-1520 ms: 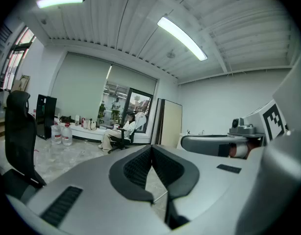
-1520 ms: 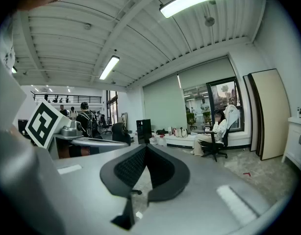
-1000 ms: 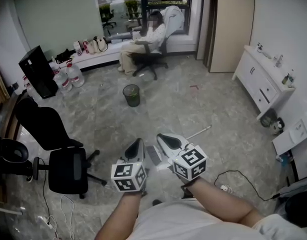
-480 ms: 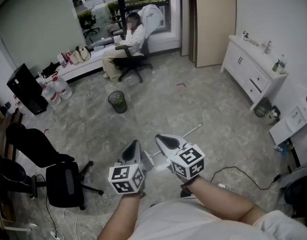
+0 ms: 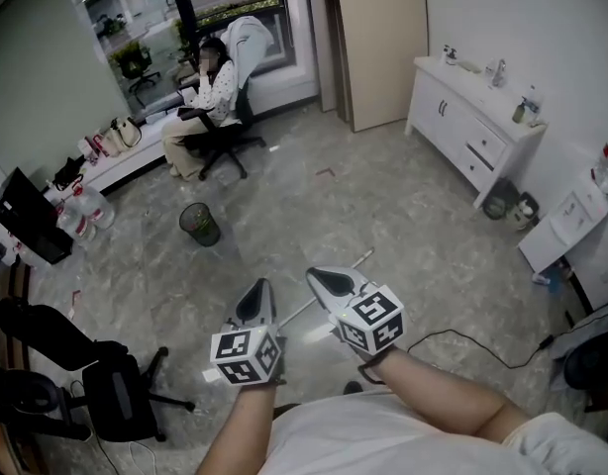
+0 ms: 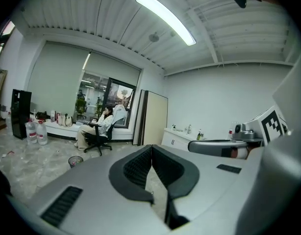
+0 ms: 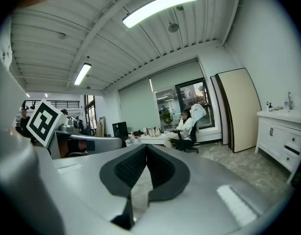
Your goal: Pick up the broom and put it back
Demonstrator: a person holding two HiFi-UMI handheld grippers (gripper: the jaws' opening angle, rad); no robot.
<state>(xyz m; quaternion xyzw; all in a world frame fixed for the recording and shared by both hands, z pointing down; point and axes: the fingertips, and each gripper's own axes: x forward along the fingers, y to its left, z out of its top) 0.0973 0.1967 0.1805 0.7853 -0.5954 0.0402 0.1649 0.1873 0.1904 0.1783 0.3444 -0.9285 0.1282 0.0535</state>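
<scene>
Left gripper (image 6: 151, 147) was shut tight. Its own view had the two dark pads meeting at the tip with nothing between them. Right gripper (image 7: 146, 148), same story: pads pressed together, nothing held. The head view caught both only from behind, marker cubes toward the person, side by side above the grey floor.

That head view gave what neither gripper view did: the broom (image 5: 361, 260), or what looked like its thin white handle. It lay on the floor, right of the bin (image 5: 198, 224) and nearer the person than the bin was. It ran slantwise under the right gripper, and its head end could not be made out behind the grippers.

The left gripper view picked up the bin too, low at left, with a seated person (image 6: 104, 122) beyond the bin by the window.
</scene>
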